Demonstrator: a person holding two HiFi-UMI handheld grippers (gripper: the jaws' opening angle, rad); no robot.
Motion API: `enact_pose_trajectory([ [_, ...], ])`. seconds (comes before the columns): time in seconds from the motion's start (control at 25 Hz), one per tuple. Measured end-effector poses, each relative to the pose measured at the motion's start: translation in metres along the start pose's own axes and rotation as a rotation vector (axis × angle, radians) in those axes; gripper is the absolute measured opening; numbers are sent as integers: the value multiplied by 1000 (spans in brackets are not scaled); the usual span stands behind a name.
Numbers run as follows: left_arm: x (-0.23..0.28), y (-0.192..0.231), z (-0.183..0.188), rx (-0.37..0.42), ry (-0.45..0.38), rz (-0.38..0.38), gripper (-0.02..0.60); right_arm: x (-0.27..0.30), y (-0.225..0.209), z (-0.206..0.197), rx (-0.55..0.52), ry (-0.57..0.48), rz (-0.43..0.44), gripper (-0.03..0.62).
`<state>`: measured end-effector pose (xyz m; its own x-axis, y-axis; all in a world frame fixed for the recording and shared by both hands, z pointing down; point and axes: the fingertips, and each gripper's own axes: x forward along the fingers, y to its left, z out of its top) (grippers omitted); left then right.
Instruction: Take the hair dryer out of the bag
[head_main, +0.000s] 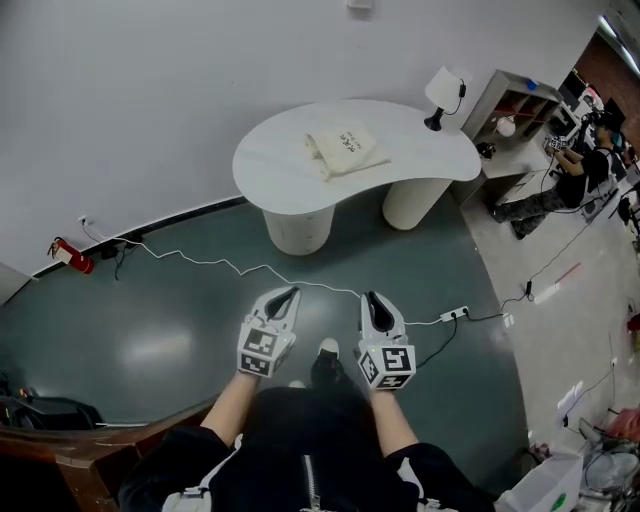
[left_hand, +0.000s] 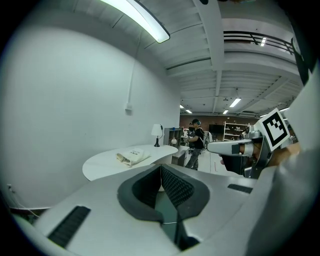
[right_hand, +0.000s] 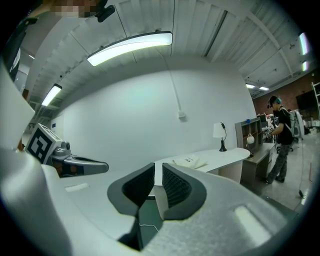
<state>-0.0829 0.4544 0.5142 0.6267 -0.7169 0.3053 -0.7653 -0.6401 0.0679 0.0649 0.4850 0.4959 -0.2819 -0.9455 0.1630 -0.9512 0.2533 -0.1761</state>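
"Head view: where is the bag seen?"

"A cream cloth bag (head_main: 345, 148) is laid flat on the white curved desk (head_main: 420, 150), well apart from both grippers. The hair dryer cannot be made out."

"How are the grippers held?"

"Side by side over the dark floor (head_main: 150, 320). The left gripper (head_main: 292, 291) is closed, tips touching, empty. The right gripper (head_main: 370, 296) is parted by a narrow gap, with nothing held."

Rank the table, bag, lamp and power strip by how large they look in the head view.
1. table, by far the largest
2. bag, lying on the table
3. lamp, somewhat smaller than the bag
4. power strip on the floor, the smallest although it is nearer the camera
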Motion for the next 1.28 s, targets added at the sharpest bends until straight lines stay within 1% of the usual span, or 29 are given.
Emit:
enact_pose_trajectory([
  [0.16, 20, 8, 12, -2, 0, 19, 12, 23, -12, 9, 7, 3, 28, 35],
  [0.44, 47, 19, 21, -22, 11, 56, 12, 56, -32, 20, 5, 8, 70, 35],
  [0.84, 78, 21, 28, -28, 31, 101, 12, 82, -61, 23, -7, 23, 112, 35],
  [1.08, 84, 27, 21, -46, 55, 121, 12, 94, -63, 20, -1, 39, 138, 35],
  [1.28, 94, 38, 23, -59, 58, 126, 12, 109, -63, 20, -5, 54, 153, 35],
])
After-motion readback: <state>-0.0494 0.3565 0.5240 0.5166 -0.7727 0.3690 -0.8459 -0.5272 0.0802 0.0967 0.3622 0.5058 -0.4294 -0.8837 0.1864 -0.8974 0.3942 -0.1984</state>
